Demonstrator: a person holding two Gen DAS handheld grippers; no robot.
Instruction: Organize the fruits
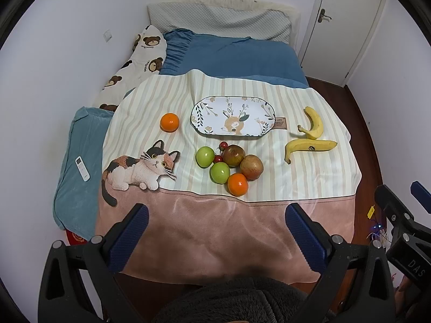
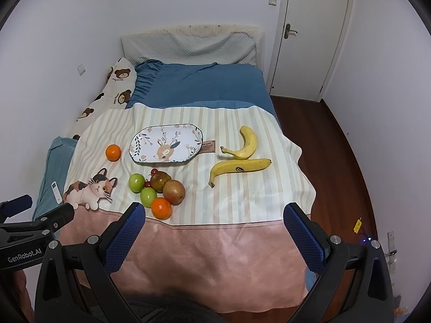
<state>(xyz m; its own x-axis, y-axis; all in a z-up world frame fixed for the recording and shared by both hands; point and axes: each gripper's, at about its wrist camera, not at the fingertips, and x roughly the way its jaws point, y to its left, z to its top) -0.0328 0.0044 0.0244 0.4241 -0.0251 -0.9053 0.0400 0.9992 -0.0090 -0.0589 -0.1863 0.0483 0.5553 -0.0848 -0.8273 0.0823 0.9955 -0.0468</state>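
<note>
Judging by the bare plate (image 1: 265, 107), you have sorted nothing yet — every fruit lies on the blanket (image 1: 242, 215) on the bed: a cluster (image 1: 229, 164) just before the plate, one orange (image 1: 169, 122) left, two bananas (image 1: 309, 137) right near the blanket's edge. Both the left gripper (image 1: 216, 227) and right gripper (image 2: 214, 224) hover with jaws apart, empty, over open blanket.

Two wrist fisheyes, both high at the bed's foot, facing the headboard.
Left view sits slightly left; plate (image 1: 233, 115) centre frame. Right view shifted right; plate (image 2: 166, 144) left of centre. Both share the whole blanket (image 1: 269, 177).
</note>
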